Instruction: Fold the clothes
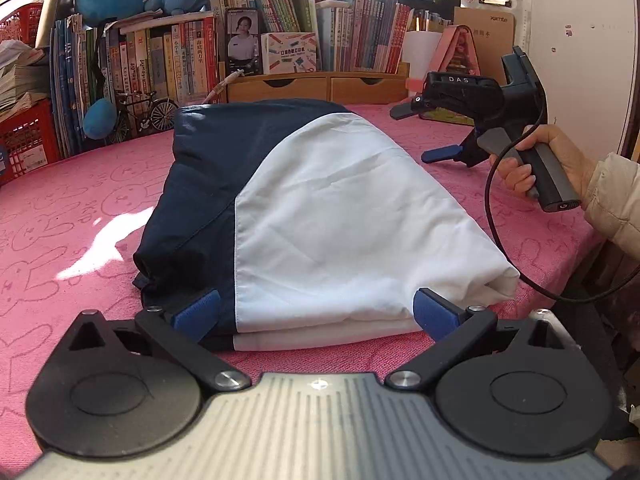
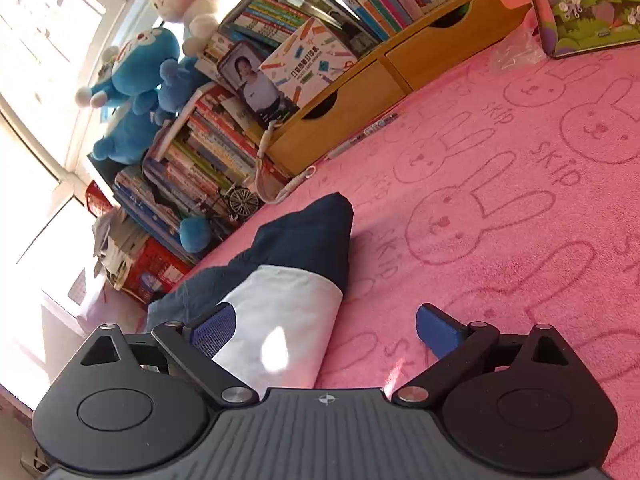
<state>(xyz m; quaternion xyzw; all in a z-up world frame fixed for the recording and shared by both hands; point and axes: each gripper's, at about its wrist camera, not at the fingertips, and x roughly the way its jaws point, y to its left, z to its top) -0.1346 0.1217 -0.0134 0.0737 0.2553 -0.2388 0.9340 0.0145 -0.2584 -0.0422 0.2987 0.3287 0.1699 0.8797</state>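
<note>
Currently: jacket (image 1: 320, 216), navy and white, folded into a compact bundle on the pink cloth (image 1: 80, 216) | progress: folding looks nearly done, perhaps a final tidy left | long axis runs near to far | left gripper (image 1: 316, 312) open, straddling near edge | right gripper (image 2: 324, 330) open, holding nothing, at far right.

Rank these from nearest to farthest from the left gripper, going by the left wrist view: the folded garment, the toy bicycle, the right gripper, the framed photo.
1. Folded garment: directly ahead, its near edge between the left gripper fingers.
2. Right gripper: held up at right, beyond the garment's middle.
3. Toy bicycle: far left, against the books.
4. Framed photo: on the drawer unit, centre back.
</note>
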